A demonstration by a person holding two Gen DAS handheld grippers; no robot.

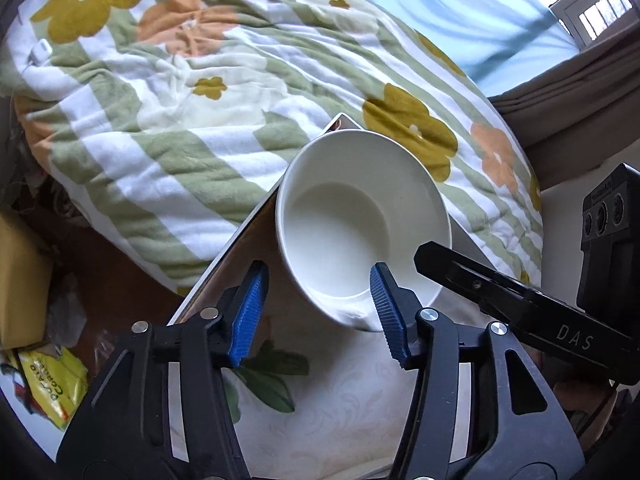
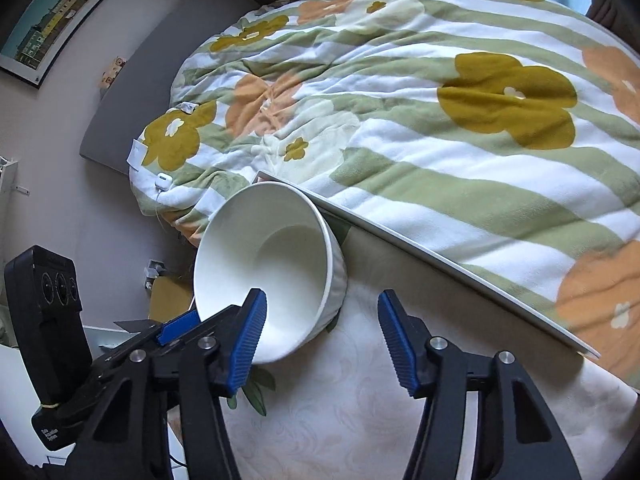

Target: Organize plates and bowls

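A white bowl sits on a small table covered with a cream cloth, near its far corner; it also shows in the right wrist view. My left gripper is open, its right finger over the bowl's near rim and its left finger outside the bowl. My right gripper is open, its left finger at the bowl's near rim. The right gripper's black finger reaches to the bowl's right edge in the left wrist view. Neither gripper clamps the bowl.
A bed with a green, white and flowered blanket lies just beyond the table edge. A yellow snack bag and a cardboard box lie on the floor to the left. A grey headboard and a framed picture stand behind.
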